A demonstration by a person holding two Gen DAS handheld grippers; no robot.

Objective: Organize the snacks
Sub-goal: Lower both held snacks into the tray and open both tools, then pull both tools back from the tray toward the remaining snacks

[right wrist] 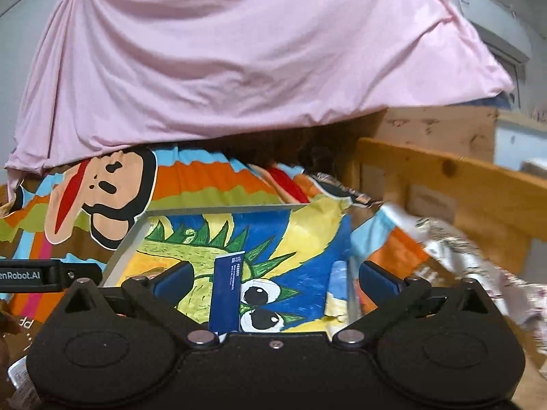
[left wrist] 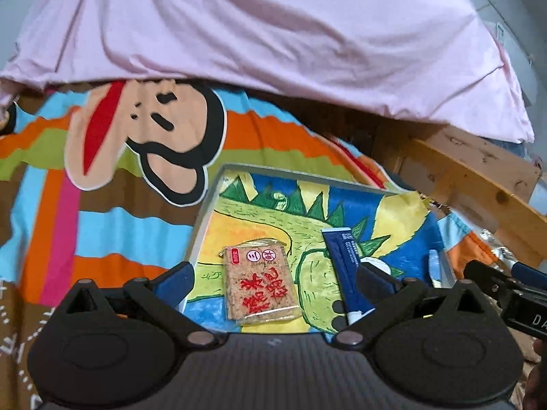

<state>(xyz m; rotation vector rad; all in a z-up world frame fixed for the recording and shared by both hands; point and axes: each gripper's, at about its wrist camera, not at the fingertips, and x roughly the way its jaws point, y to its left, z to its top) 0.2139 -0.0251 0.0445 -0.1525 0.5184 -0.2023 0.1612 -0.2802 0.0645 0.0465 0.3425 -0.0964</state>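
Both claws stand wide apart with nothing between their pads: the left claw [left wrist: 273, 278] and the right claw [right wrist: 275, 278] hover above a shallow tray [left wrist: 201, 218] lined with a dinosaur drawing, set on a striped cartoon-monkey blanket [left wrist: 102, 225] under a hanging pink sheet [left wrist: 273, 34]. Two snacks already lie in the tray, so the step looks like fetching another; I would keep the claws clear of the tray rim and lay the next packet beside, not across, these. The brown snack packet [left wrist: 259, 287] shows only from the left wrist, near the blue snack bar [left wrist: 343, 263]; the right wrist alone shows crumpled silver wrappers [right wrist: 454, 246] beside the tray.
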